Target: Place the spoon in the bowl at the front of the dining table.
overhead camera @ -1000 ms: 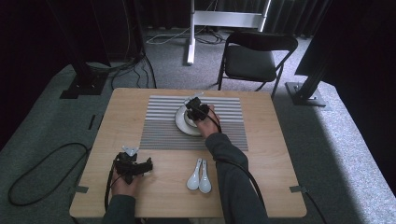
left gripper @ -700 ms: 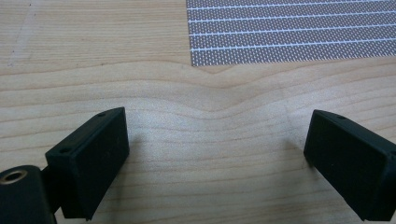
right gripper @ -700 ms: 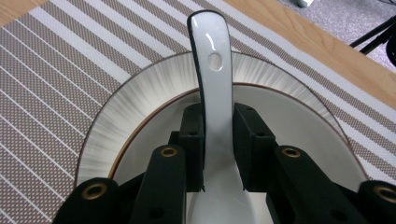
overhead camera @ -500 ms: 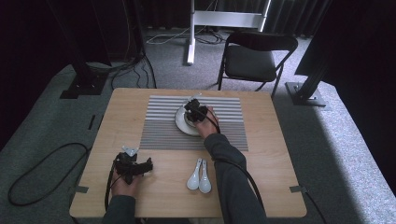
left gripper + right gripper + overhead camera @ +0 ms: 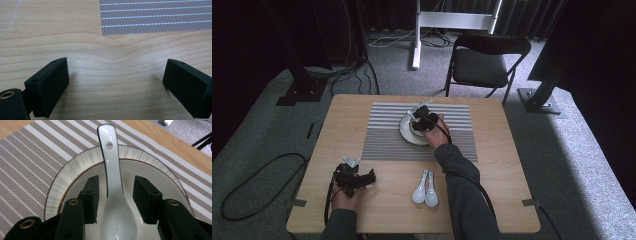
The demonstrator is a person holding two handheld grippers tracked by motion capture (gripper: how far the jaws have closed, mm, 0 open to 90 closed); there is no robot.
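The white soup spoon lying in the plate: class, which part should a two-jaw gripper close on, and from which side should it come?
Probably the handle's neck just above the bowl of the soup spoon, from above. That part is narrow and straight-sided, and the spoon lies flat in the plate, handle over the rim. The right gripper already straddles it, jaws apart.

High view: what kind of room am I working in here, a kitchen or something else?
Probably a lab or recording studio, not a kitchen. The wooden table stands on grey carpet amid dark curtains, with loose cables on the floor, a folding chair and metal stand bases around it.
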